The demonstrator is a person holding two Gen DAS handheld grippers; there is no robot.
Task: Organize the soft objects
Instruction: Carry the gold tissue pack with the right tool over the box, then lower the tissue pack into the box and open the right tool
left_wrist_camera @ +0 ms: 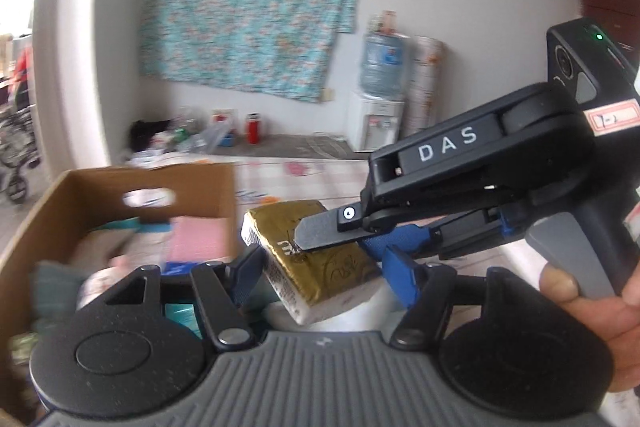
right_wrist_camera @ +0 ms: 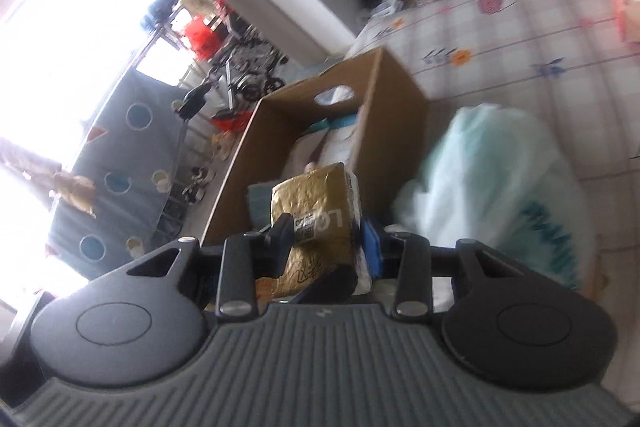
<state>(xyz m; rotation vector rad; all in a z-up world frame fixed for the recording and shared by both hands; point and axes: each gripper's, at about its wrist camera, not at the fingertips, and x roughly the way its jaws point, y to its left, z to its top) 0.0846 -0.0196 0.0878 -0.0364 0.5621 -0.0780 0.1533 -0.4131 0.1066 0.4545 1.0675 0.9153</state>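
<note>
A: Broadly, one checked bed cover [right_wrist_camera: 520, 39] is seen under everything, with one open cardboard box [left_wrist_camera: 192, 195] set on it and one pale plastic bag [right_wrist_camera: 492, 187] just beside the box.

B: And the task's thing?

A: One gold-wrapped soft pack [left_wrist_camera: 316, 259] is seen, brick-shaped, with crinkled foil, dark script, a barcode strip and white ends. It is held up in the air, beside the box's near corner and tilted.

B: How is it gripped?

A: It is pinched from two sides. The left gripper [left_wrist_camera: 320, 279] is closed on it across its width, and the right gripper [right_wrist_camera: 326, 243] is pressed onto it too, one grey pad lying on the gold face in the left wrist view. One hand [left_wrist_camera: 592, 307] is seen on the right gripper's handle.

B: What is unclear?

A: The box's contents are blurred: teal, pink and white soft pieces are made out, but they cannot be counted. The pack's underside is hidden, and the bag's print is smeared.
</note>
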